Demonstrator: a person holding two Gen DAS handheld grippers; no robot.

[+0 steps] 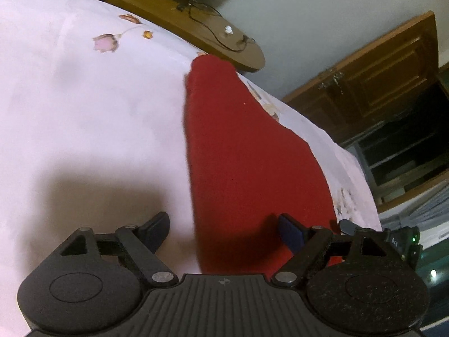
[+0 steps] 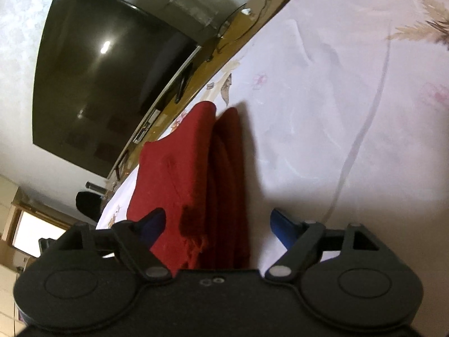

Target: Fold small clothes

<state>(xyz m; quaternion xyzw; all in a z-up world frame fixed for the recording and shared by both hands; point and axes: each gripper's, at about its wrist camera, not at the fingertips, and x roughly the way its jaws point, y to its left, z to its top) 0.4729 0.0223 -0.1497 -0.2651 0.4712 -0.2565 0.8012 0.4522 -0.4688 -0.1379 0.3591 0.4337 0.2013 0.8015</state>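
Observation:
A red garment (image 1: pixel 241 146) lies folded lengthwise on a pale flowered sheet (image 1: pixel 84 106), stretching away from both cameras. In the left wrist view my left gripper (image 1: pixel 224 230) stands open, its jaws wide apart over the near end of the cloth, and no pad presses on it. In the right wrist view the same red garment (image 2: pixel 193 174) shows a folded-over strip along its right side. My right gripper (image 2: pixel 216 224) is open above the near end, the cloth between the fingers but not pinched.
A wooden footboard (image 1: pixel 213 25) with a cable and a small white scrap runs along the far edge of the bed. A dark television (image 2: pixel 106 84) hangs on the wall beyond it. A wooden cabinet (image 1: pixel 373 73) stands at the right.

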